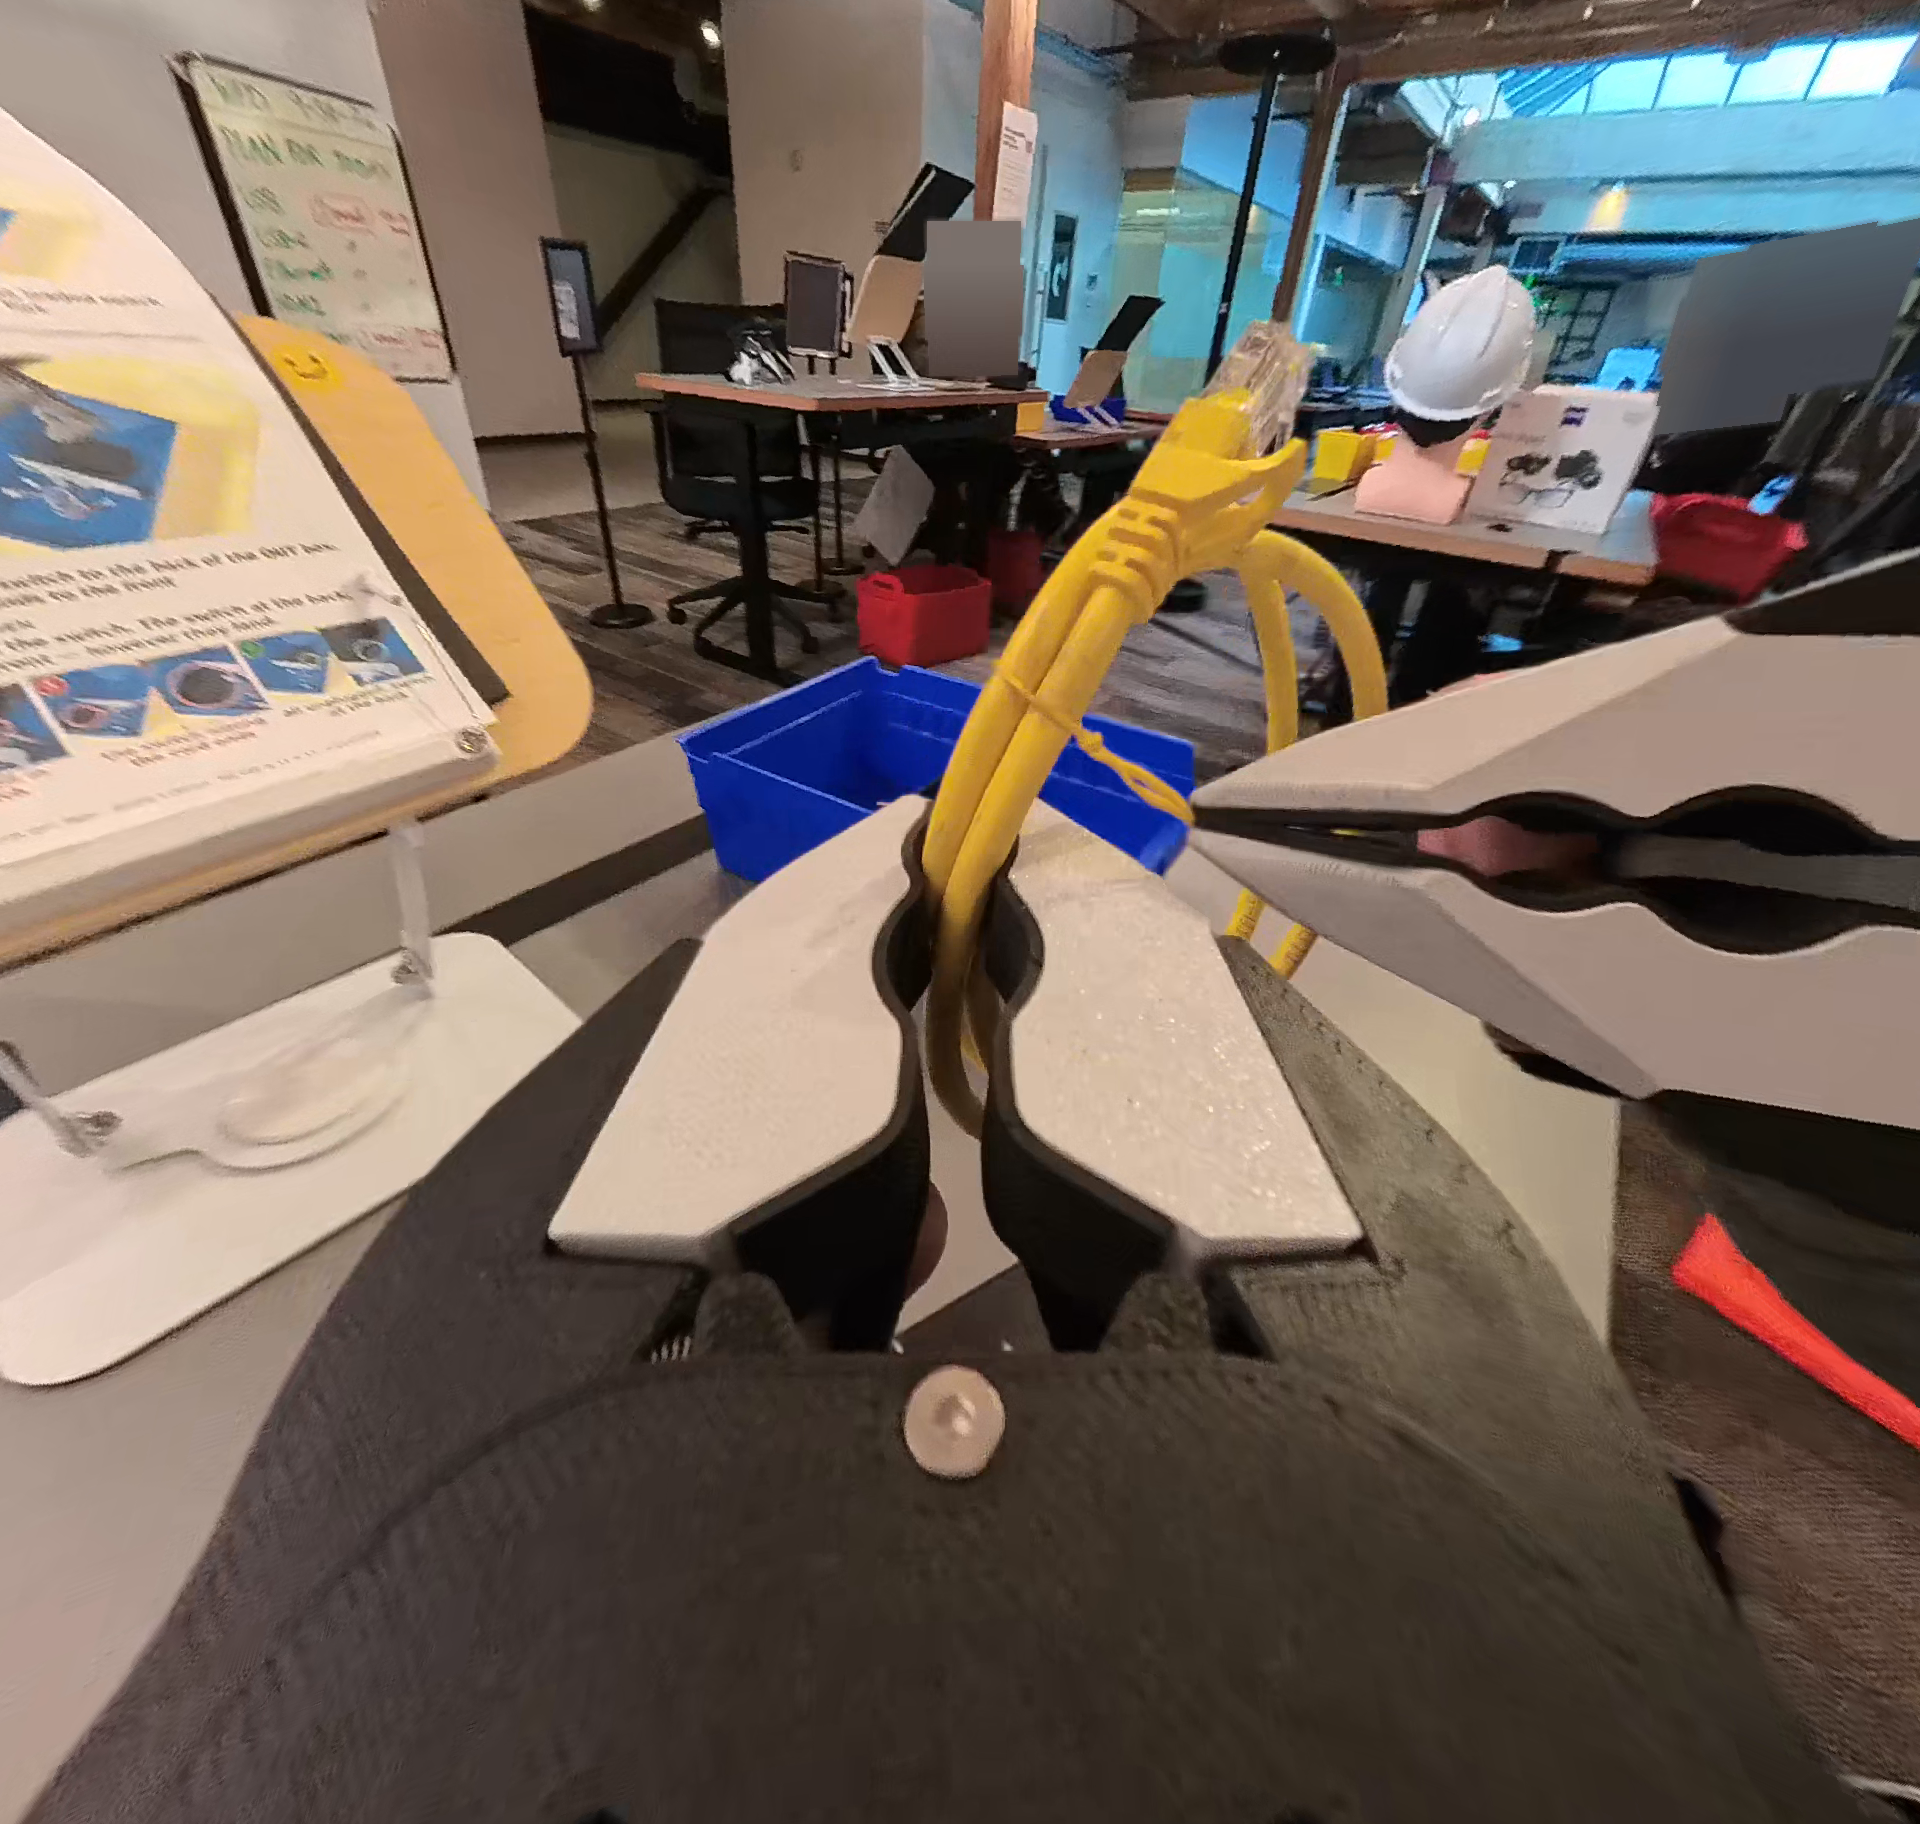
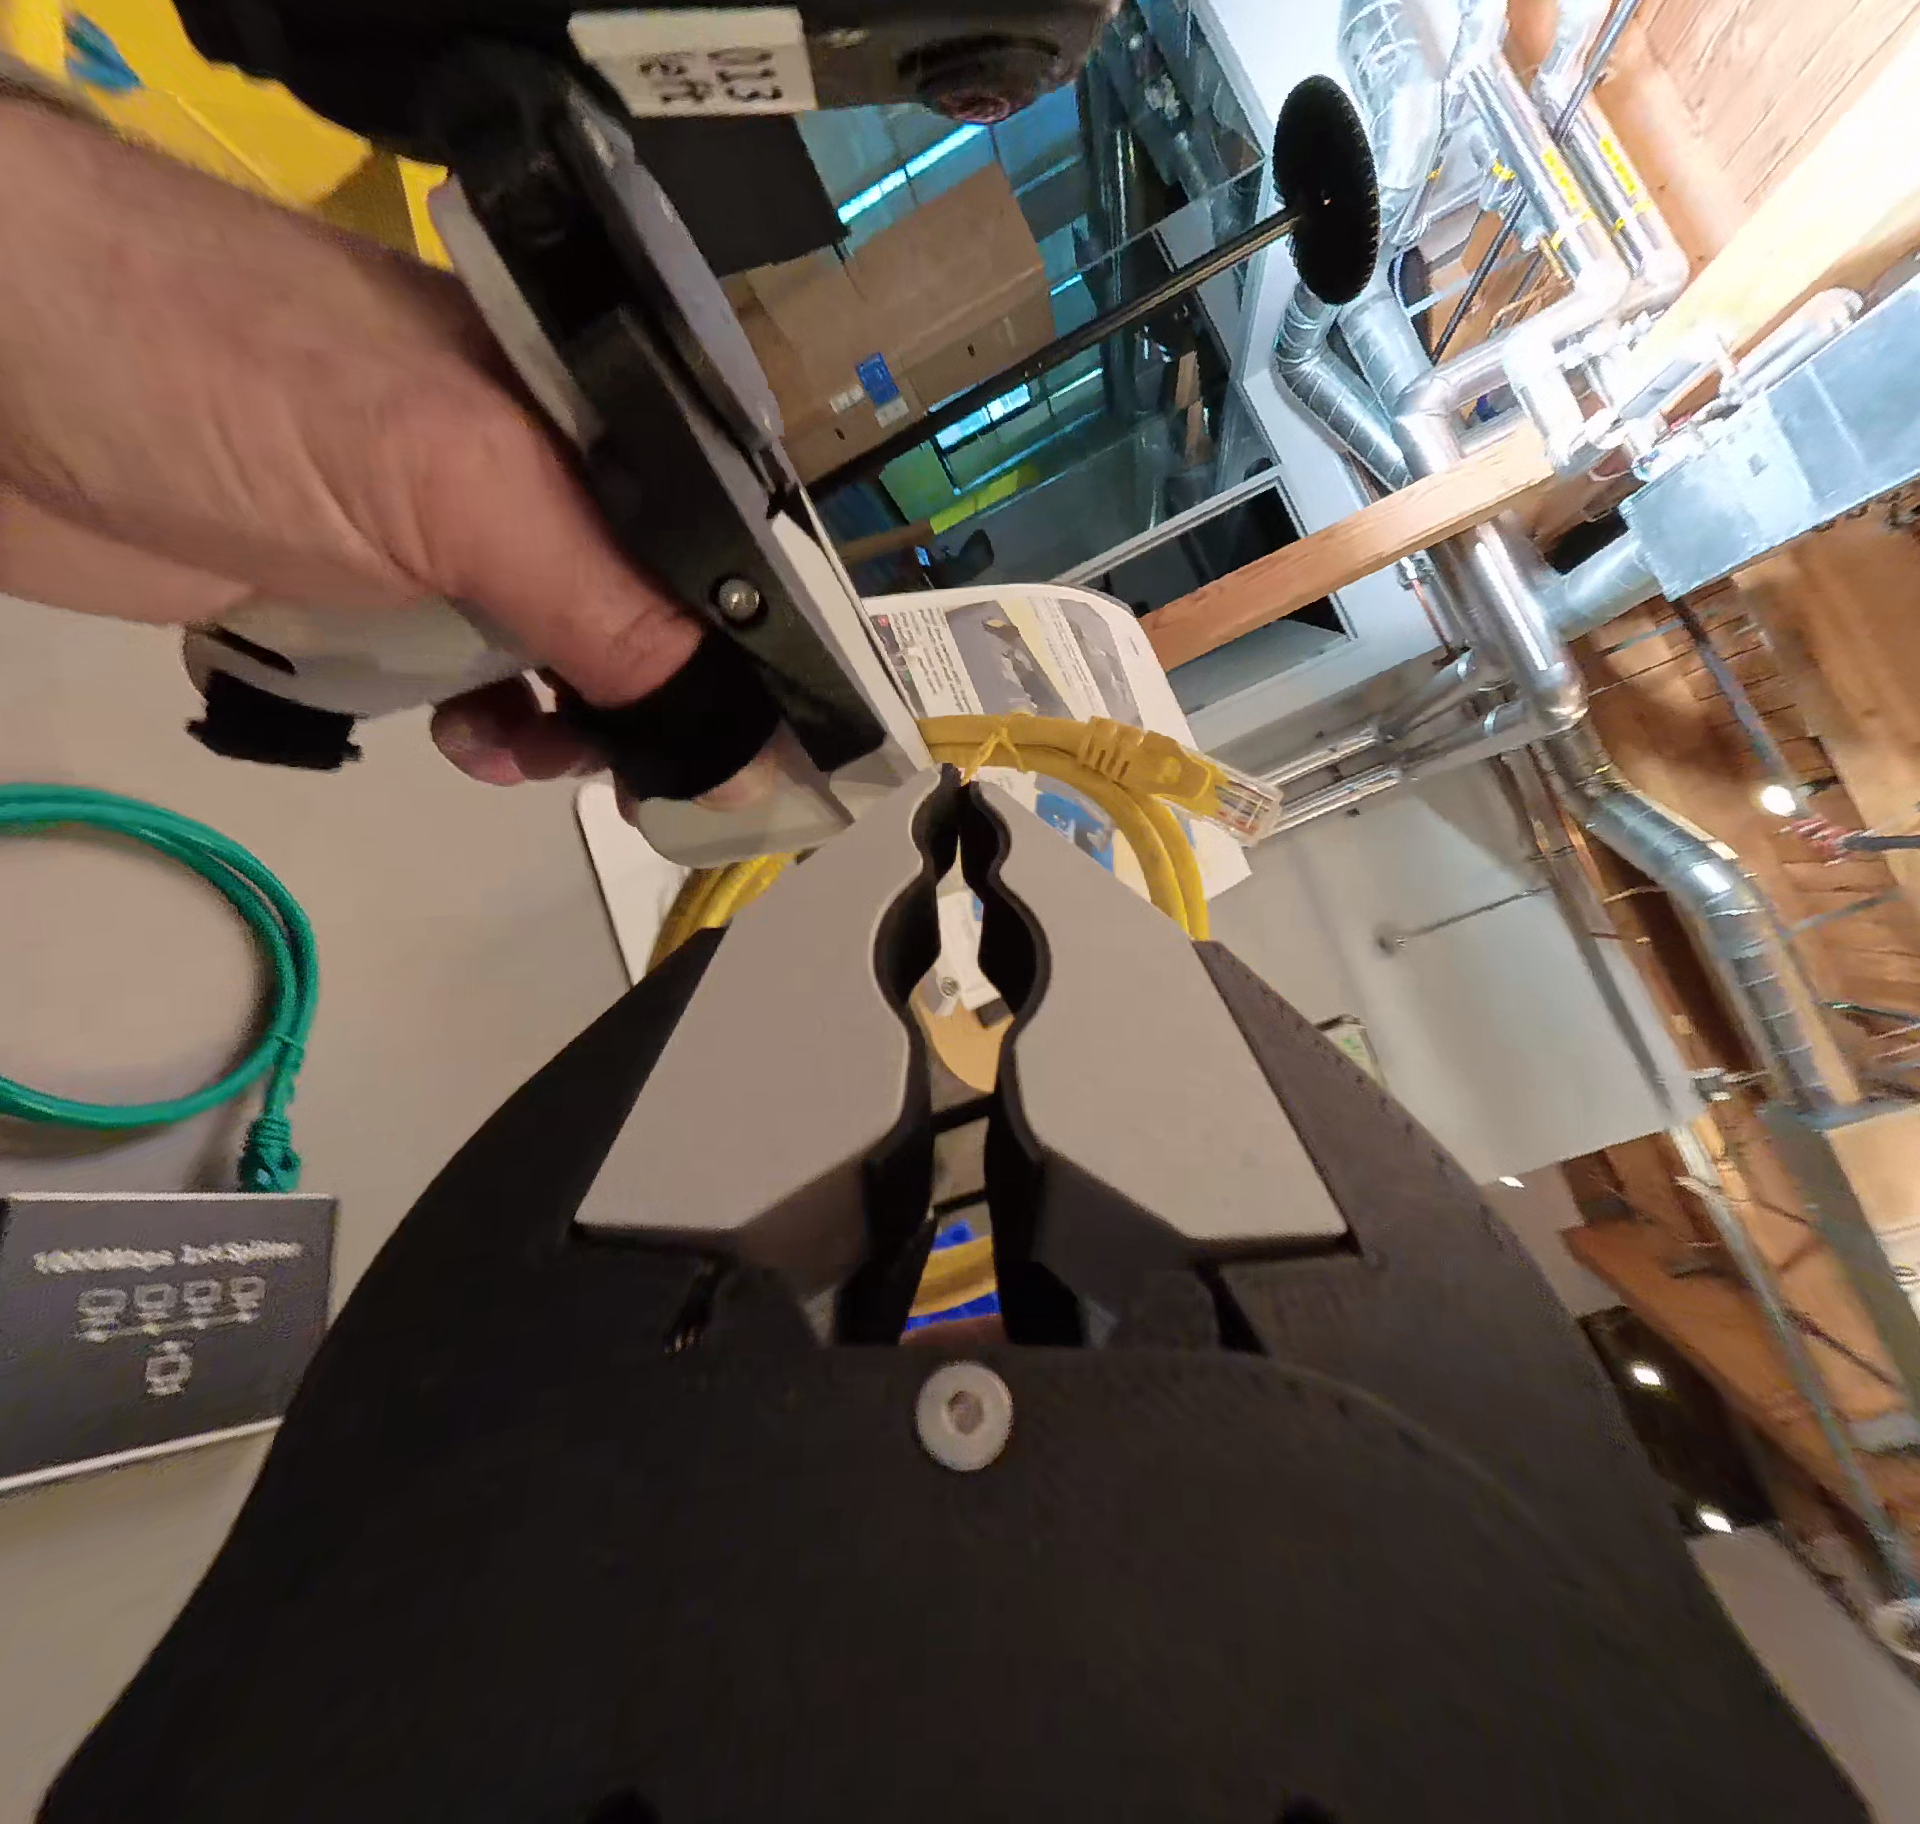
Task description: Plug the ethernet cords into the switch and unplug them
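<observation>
My left gripper is shut on a coiled yellow ethernet cord and holds it upright above the table, its clear plug pointing up. A thin yellow tie binds the coil. My right gripper comes in from the right, and its tips are shut on the tail of that tie. In the right wrist view its tips meet just below the tie's knot. A green ethernet cord lies on the table, its plug at the edge of the black switch.
A blue bin stands behind the cord. An instruction sheet on a clear stand with a white base is at the left. A person's hand holds the left gripper. The grey table lies beneath.
</observation>
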Motion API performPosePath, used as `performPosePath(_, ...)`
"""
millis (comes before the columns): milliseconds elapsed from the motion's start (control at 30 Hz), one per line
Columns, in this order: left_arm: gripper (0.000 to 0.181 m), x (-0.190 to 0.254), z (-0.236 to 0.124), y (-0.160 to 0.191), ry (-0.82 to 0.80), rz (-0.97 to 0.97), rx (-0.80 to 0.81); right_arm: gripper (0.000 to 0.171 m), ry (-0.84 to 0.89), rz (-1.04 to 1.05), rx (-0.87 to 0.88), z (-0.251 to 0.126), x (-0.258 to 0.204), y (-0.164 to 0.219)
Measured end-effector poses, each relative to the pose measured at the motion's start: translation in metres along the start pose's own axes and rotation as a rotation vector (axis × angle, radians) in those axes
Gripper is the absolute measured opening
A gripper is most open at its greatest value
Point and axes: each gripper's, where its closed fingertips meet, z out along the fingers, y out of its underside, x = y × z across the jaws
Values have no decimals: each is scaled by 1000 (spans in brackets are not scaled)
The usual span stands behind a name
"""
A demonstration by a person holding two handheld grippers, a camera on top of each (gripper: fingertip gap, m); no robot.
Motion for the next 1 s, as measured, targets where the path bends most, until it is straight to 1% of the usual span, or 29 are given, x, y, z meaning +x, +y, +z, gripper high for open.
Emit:
performPosePath(100, 5, 2, 0, 0, 28, -52, 1, 0, 34, -62, -10, -3, 4, -1)
performPosePath(233, 5, 3, 0, 4, 27, -54, -5, 0, 55, -65, -13, -8, 9, -1)
performPosePath(300, 5, 5, 0, 2, 31, -42, 3, 0, 49, -39, 19, -10, 8, -5)
performPosePath(367, 5, 6, 0, 1, 3, 11, 5, 0, 51, 37, 53, -12, 12, -6)
performPosePath(433, 5, 2, -2, -5, -25, 37, 22, 0, 12, 225, 78, -13, 15, -4)
performPosePath(467, 5, -1, -4, -8, -33, 41, 34, 1, -3, 286, 77, -14, 16, -2)
performPosePath(567, 4, -6, -7, -11, -36, 38, 52, 7, -16, 408, 110, -19, 21, -2)
performPosePath(733, 4, -2, -5, -10, -40, 68, 45, 7, -32, 392, 98, -16, 15, -5)
performPosePath(833, 4, 0, -5, -10, -43, 86, 43, 1, -22, 372, 98, -16, 15, -7)
performPosePath(1000, 4, 2, -3, -9, -45, 105, 39, 0, -10, 368, 95, -14, 17, -8)
